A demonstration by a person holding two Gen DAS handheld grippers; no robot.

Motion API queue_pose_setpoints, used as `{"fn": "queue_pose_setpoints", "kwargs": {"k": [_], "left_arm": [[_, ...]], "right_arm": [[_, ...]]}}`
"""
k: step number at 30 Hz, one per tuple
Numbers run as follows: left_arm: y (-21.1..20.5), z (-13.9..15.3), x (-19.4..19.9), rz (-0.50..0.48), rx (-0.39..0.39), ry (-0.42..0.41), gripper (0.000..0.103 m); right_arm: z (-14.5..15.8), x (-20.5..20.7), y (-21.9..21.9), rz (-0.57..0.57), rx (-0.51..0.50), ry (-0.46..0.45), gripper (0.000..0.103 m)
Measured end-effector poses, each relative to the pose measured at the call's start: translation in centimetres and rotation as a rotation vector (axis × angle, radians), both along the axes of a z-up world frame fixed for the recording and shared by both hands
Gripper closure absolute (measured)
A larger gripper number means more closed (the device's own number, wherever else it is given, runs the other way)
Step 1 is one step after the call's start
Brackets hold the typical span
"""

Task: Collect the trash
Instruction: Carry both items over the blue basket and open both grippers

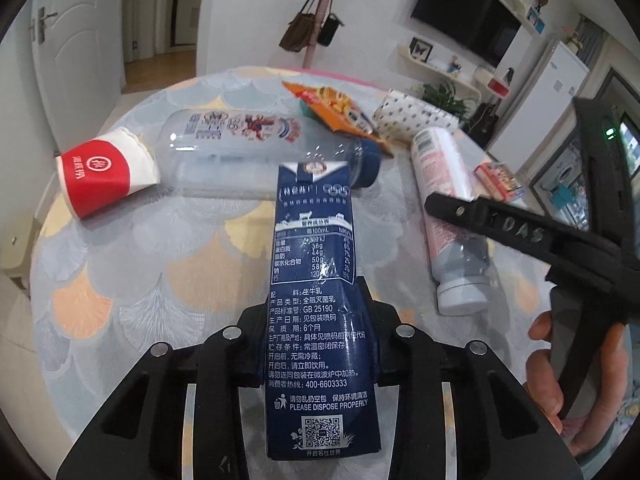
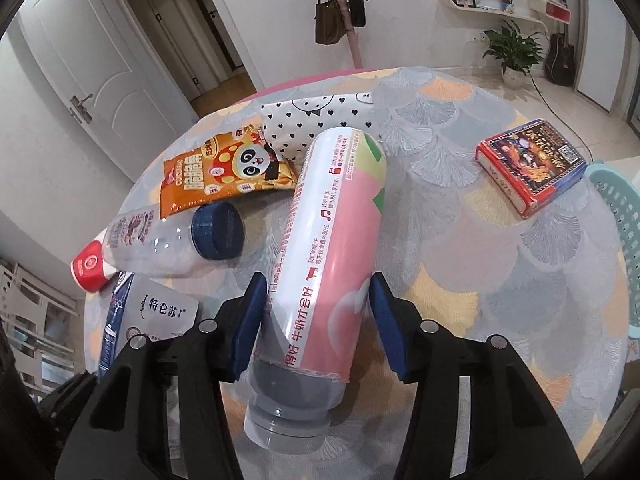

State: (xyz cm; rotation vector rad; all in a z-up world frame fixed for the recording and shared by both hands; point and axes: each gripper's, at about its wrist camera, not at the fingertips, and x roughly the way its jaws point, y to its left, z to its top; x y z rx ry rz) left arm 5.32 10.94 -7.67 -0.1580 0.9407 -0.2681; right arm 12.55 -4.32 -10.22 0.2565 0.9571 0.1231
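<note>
Two grasps at the pick-up step of trash collection. The left gripper (image 1: 320, 344) is shown with its jaws closed on the lower part of a dark blue milk carton (image 1: 316, 280), which is held lengthwise between them with its top pointing away from the camera; whether the carton rests on the tabletop (image 1: 140, 264) or is raised off it cannot be told. The right gripper (image 2: 316, 320) is shown with its jaws set wide astride a pink-and-white bottle (image 2: 328, 248) that lies on its side near the middle of the tabletop, capped end toward the camera. The left pad appears to be at the bottle's wall; a narrow gap is seen beside the right pad, so the grasp is judged not yet made.

The next move is judged to call for closure of the right jaws on the bottle's round body, which may roll or slip, followed by lifting and carrying toward a pale green basket (image 2: 616, 216) seen just off the right edge of the tabletop.

The carton is printed with white text and a code block, and looks slightly creased. The bottle bears a glossy sleeve over a grey base. Left uncollected toward the far and left edges are a clear bottle (image 2: 160, 248) with a blue cap, a red-and-white cup (image 1: 104, 176), an orange snack bag (image 2: 224, 172), a heart-print pack (image 2: 316, 124) and a card box (image 2: 532, 164).
</note>
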Motion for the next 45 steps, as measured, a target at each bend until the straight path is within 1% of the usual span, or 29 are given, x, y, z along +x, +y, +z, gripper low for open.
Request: {"fn": "queue_pose_setpoints", "kwargs": {"k": [7, 11, 13, 19, 25, 31, 37, 41, 45], "left_arm": [[-0.6, 1.9, -1.2, -0.010, -0.023, -0.058, 0.070], [-2.0, 3.0, -1.5, -0.035, -0.051, -0.087, 0.070], [-2.9, 3.3, -1.4, -0.058, -0.070, -0.089, 0.070], [-5.2, 3.5, -1.6, -0.104, -0.073, -0.096, 0.070], [-7.2, 5.2, -1.6, -0.149, -0.092, -0.153, 0.070], [-11.8, 8.1, -0.9, -0.245, -0.076, -0.239, 0.070], [-18.4, 10.0, 0.7, -0.348, -0.076, -0.287, 0.070], [-22.7, 10.4, 1.8, -0.407, -0.083, -0.303, 0.070], [-26.9, 9.8, 3.1, -0.460, -0.098, -0.291, 0.070]], "right_arm": [[0.4, -2.1, -1.8, -0.005, -0.027, -0.019, 0.055], [1.7, -3.8, -3.6, -0.021, -0.018, -0.057, 0.055], [2.4, -4.6, -4.4, -0.032, -0.019, -0.076, 0.055], [4.3, -6.3, -7.1, -0.071, -0.027, -0.131, 0.055], [6.3, -7.6, -9.7, -0.123, -0.028, -0.201, 0.055], [8.5, -9.0, -13.3, -0.215, -0.053, -0.276, 0.055], [9.1, -10.1, -18.0, -0.322, -0.063, -0.308, 0.055], [8.5, -10.1, -21.4, -0.395, -0.079, -0.300, 0.055], [6.9, -9.7, -25.0, -0.464, -0.080, -0.268, 0.055]]}}
